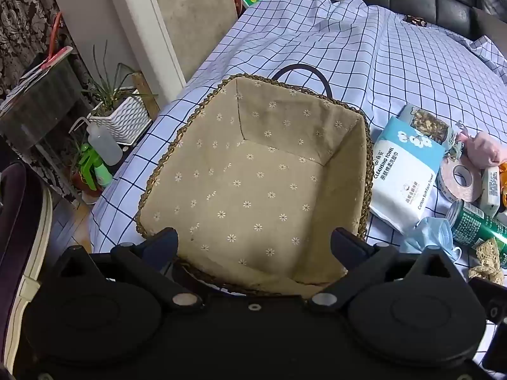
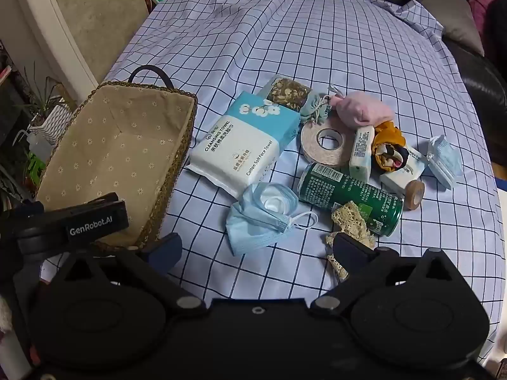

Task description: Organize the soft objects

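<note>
Both grippers are tipped down pretty steeply right now. Left gripper (image 1: 255, 240) has its jaws spread wide, nothing between the fingers (image 1: 164, 242). Right gripper (image 2: 258, 247) is the same deal, jaws wide apart and nothing pinched. From the right wrist view, the left one sits off to its left.

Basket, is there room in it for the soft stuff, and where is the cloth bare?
The basket is bare inside. The checked cloth is free beyond the pink pouch, toward the sofa. It is crowded from the towel pack to the green can.
</note>
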Tool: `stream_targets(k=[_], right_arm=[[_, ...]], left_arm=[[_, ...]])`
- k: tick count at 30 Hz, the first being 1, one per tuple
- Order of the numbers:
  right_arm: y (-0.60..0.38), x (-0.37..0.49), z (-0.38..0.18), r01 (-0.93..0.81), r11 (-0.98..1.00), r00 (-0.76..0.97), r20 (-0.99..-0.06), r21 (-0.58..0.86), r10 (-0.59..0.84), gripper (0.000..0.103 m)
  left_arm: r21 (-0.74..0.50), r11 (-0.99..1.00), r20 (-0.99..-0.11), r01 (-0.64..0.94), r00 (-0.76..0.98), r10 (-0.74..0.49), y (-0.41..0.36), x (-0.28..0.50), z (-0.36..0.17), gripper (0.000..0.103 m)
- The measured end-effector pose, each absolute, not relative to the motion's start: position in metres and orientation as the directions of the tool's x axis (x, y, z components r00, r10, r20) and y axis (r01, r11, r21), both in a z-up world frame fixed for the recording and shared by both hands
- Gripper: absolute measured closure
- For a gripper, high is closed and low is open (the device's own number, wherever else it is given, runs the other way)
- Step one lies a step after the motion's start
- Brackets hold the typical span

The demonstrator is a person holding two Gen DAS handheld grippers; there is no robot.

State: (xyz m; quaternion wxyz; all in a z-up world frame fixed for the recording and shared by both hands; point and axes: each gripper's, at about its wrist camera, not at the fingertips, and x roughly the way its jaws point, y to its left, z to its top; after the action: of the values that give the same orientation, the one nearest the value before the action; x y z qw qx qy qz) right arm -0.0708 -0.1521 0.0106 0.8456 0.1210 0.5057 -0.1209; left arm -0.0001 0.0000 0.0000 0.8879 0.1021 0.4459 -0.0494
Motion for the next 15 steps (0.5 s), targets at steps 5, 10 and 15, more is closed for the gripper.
stream_targets(k=[5,10,15], right_arm=[[-0.1518,-0.0709,0.0107,0.329,0.941,0.460,-0.884,0.080,-0.086,0.001],[-0.1522,-0.0702,0.0104,0.328,0.941,0.457,-0.886,0.082,-0.082,0.001],[-0.1519,-0.0696,0.0109,0.326,0.942,0.455,-0.887,0.083,-0.080,0.001]], left_arm=[[0.142,0.975,-0.800,0.173,0.600,0.010,-0.0001,-0.0002,0.0008,0.004],[0.140,0.974,-0.800,0.178,0.599,0.005,-0.0014,-0.0018,0.0002,0.004],[0.140,0.974,-0.802,0.181,0.597,0.004,-0.0011,-0.0012,0.0006,0.004]])
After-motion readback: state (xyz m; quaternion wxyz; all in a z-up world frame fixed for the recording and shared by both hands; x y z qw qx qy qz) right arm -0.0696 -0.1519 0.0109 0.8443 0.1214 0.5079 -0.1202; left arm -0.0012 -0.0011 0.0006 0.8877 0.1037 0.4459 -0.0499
